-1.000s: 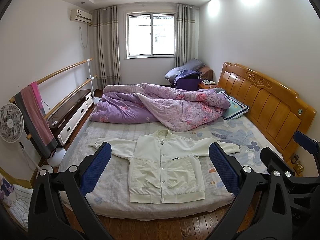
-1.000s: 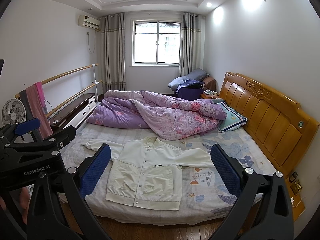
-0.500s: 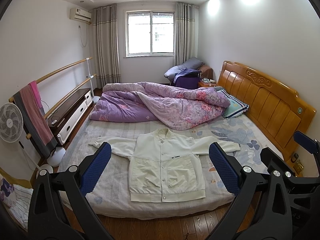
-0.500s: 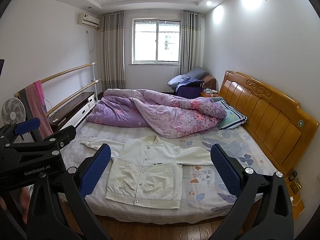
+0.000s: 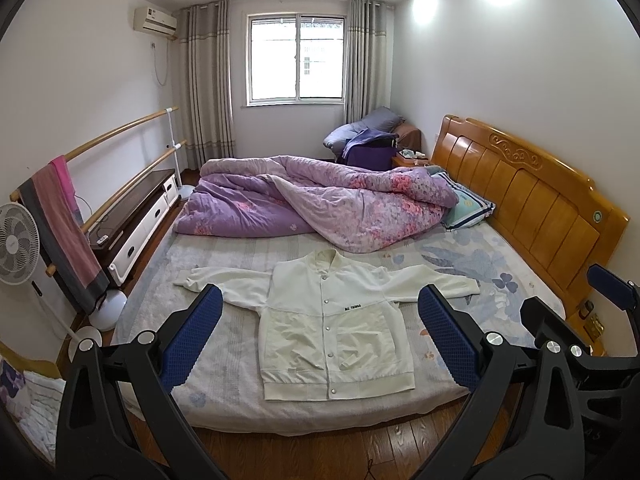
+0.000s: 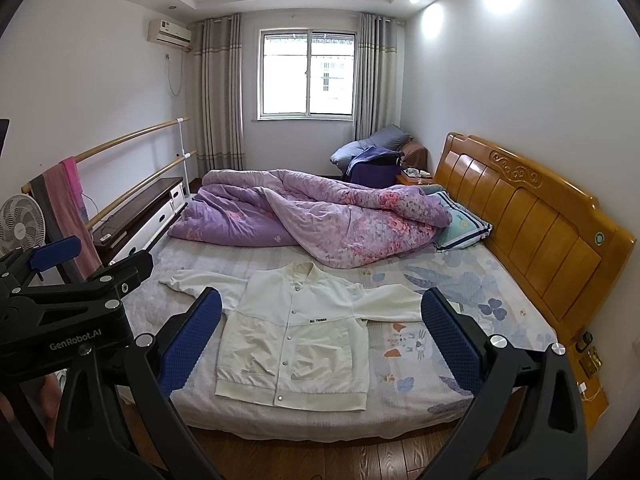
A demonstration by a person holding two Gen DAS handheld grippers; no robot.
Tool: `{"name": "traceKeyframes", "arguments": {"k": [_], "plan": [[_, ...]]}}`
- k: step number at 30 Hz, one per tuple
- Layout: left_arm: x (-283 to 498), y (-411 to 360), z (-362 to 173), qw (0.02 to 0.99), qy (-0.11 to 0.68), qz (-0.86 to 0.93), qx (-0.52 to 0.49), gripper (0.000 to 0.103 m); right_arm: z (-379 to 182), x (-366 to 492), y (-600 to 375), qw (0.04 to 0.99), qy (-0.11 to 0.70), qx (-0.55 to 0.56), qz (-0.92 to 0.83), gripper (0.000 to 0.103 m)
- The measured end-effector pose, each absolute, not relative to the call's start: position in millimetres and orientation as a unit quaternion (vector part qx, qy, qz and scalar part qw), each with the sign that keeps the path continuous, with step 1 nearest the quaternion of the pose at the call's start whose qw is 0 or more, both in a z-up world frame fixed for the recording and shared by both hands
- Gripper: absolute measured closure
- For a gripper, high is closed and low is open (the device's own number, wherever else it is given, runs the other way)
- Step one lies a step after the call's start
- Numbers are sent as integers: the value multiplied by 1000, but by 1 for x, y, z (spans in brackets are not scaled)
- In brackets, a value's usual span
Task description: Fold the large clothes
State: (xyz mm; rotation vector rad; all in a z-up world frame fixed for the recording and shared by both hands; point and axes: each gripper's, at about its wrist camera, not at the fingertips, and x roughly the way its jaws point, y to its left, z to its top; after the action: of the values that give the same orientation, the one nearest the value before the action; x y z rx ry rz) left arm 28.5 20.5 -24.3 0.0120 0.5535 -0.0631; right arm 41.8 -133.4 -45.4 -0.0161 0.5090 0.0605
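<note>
Both grippers: black angular frames, silver screws, blue textured pads. Left gripper housing marked "GenRobot.AI" in white.

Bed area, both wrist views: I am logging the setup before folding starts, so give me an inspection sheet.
Surface: bed with a pale patterned sheet, wooden floor below.
Job's things: white jacket lies flat, front up, snaps closed, sleeves spread sideways, near the foot-side edge.
Clutter: purple quilt bunched behind the jacket; pillow by the headboard.
Grippers: left gripper and right gripper both have jaws wide apart, holding nothing, short of the bed.
Cables: a wire runs on the low cabinet; another hangs below the air conditioner.
Surroundings: fan, towel on wooden rails, window, curtains.
</note>
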Motion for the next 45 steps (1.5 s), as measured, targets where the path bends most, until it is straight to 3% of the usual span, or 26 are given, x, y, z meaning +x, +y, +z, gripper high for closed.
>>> {"name": "traceKeyframes", "arguments": {"k": [21,45], "plan": [[78,70,-49,951,305,-56,8,5,-66,74,-89,960,280,-8,3,7],[222,7,-102,933,356,51,-12,5,-119,233,-147,937,323,-42,127,7]]}}
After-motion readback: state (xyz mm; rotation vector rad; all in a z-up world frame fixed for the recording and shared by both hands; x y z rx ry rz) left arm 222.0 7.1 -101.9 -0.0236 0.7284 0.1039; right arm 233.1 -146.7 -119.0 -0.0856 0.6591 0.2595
